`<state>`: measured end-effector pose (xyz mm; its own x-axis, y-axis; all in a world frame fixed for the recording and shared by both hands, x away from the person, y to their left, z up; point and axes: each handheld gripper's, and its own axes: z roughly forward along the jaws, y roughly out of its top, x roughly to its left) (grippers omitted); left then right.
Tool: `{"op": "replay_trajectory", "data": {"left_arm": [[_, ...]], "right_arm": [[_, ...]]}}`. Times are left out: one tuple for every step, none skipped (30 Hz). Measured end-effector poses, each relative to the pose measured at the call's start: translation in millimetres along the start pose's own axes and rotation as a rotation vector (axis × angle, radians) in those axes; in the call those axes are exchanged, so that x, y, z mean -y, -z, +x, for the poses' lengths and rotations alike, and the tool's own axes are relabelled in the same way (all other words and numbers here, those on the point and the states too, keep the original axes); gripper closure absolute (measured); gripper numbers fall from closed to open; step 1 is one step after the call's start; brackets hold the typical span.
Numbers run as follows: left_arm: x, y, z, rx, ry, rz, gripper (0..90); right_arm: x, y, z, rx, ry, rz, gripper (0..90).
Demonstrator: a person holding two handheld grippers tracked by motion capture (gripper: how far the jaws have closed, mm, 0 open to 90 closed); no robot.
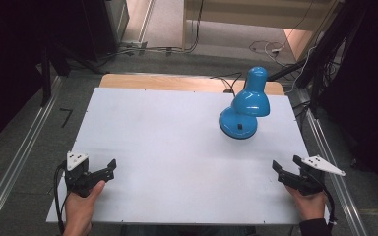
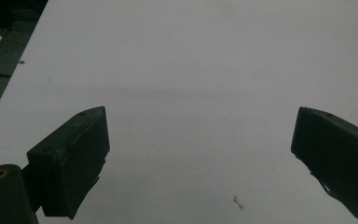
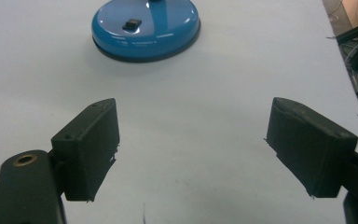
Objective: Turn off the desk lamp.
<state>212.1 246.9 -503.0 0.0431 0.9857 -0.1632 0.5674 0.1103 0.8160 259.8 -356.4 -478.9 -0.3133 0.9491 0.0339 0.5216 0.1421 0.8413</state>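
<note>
A: Near edge first. What did the grippers show?

B: Left gripper (image 1: 109, 169) sat at the near left corner of the white table (image 1: 167, 147), held in a hand (image 1: 81, 211). Its jaws stood wide apart, nothing between them but bare tabletop. Right gripper (image 1: 278, 171) sat at the near right corner in the other hand (image 1: 311, 204), jaws likewise wide and empty.

A: And farther out?

B: The blue desk lamp (image 1: 245, 105) stood upright on the far right part of the table, well apart from both grippers. In the right gripper view its round base (image 3: 145, 25) lay ahead and left of centre, a small black switch (image 3: 133, 22) on top. Its shade tilted over the base. Cables (image 1: 270, 48) lay on the floor beyond the table.
</note>
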Motion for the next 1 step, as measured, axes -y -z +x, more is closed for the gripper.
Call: {"op": "replay_trajectory", "data": {"left_arm": [[0.1,-0.2,0.7,-0.007,0.002,0.003,5.1]], "right_arm": [[2.3,2.4,-1.6,0.005,0.005,0.004,15.2]]}}
